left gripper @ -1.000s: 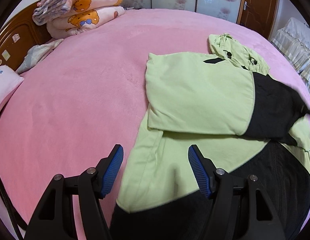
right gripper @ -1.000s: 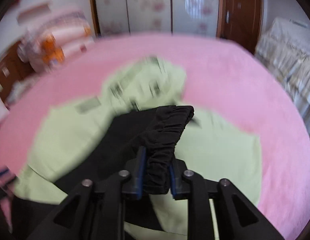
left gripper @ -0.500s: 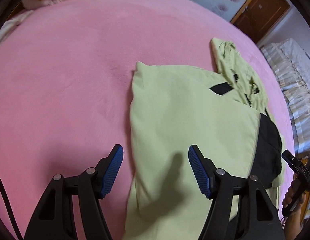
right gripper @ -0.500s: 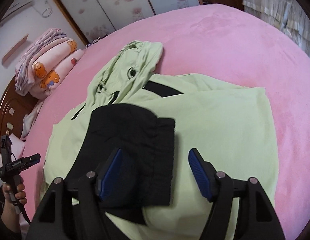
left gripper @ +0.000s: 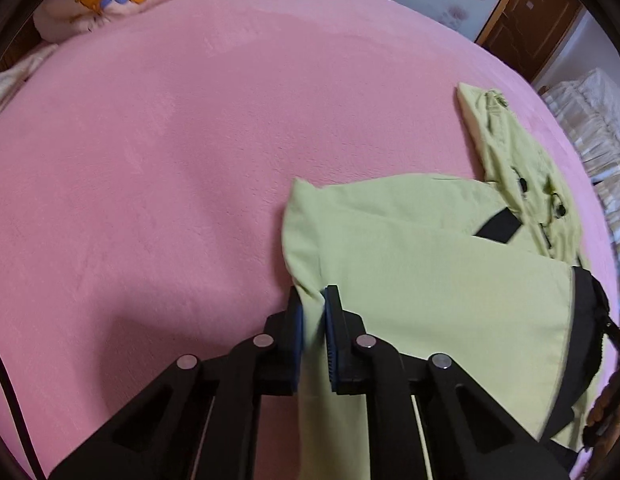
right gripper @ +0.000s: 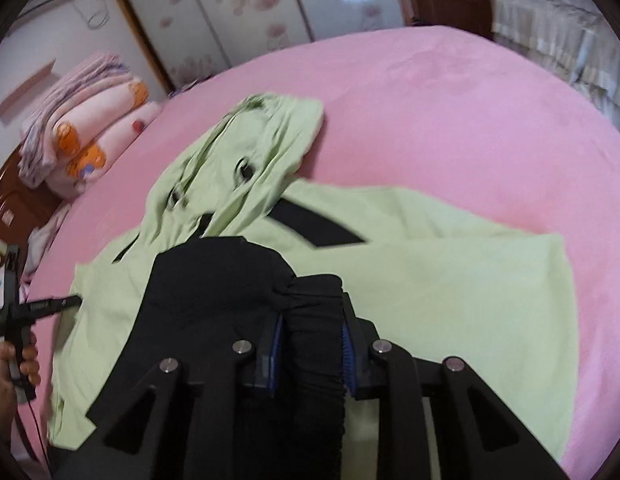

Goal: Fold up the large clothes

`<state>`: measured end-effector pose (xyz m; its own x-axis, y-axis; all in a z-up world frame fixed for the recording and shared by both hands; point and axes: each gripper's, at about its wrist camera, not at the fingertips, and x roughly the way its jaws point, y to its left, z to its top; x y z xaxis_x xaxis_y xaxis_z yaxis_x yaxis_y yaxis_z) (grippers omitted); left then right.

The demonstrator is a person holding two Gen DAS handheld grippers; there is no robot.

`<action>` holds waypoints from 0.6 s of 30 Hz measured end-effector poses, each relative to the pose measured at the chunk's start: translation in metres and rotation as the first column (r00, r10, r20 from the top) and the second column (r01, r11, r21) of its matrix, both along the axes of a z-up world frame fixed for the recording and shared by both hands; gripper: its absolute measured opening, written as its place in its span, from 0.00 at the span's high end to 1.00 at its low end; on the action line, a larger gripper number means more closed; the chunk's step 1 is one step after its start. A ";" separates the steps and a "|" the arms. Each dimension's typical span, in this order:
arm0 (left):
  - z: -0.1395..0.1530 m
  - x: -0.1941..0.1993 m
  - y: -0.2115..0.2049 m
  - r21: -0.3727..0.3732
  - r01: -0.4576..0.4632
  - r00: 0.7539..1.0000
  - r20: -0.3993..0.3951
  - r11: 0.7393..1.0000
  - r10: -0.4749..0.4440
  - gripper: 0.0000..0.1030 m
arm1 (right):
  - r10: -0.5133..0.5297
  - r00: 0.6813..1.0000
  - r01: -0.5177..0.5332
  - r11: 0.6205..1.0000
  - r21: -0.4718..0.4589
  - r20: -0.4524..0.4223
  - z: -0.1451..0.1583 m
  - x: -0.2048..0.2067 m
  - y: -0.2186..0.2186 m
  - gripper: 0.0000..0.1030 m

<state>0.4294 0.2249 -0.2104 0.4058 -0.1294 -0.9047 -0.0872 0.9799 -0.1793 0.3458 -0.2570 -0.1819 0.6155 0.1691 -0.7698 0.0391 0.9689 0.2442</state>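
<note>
A light green hoodie (left gripper: 429,276) with black cuffs and hem lies on the pink bed, sleeves folded across its body, hood (left gripper: 505,152) pointing away. My left gripper (left gripper: 313,312) is shut on the hoodie's green left edge near the shoulder fold. In the right wrist view the hoodie (right gripper: 449,280) spreads ahead, hood (right gripper: 250,160) at the far side. My right gripper (right gripper: 311,320) is shut on the black ribbed cuff (right gripper: 313,344) of the folded sleeve (right gripper: 214,284). The left gripper also shows in the right wrist view (right gripper: 38,306), held in a hand at the left.
The pink bed cover (left gripper: 170,160) stretches wide to the left and beyond the hoodie. Folded bear-print blankets (right gripper: 82,136) are stacked by the wooden headboard (right gripper: 14,204). A second bed with white bedding (left gripper: 589,120) stands to the right. Wardrobe doors (right gripper: 238,8) lie behind.
Both grippers were open half a second ago. My left gripper has closed on the hoodie's green edge; my right gripper has closed on the black sleeve cuff.
</note>
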 end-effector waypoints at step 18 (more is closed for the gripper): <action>0.026 -0.105 -0.027 -0.051 0.109 0.991 -0.066 0.993 -0.113 0.61 | 0.032 0.992 -0.014 0.989 0.148 -0.122 0.008 -0.090 -0.019 0.45</action>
<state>0.3240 0.1978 -0.1844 0.3238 -0.2138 -0.9217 0.0080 0.9747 -0.2233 0.2562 -0.2759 -0.1742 0.5120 0.2985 -0.8054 0.0561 0.9241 0.3781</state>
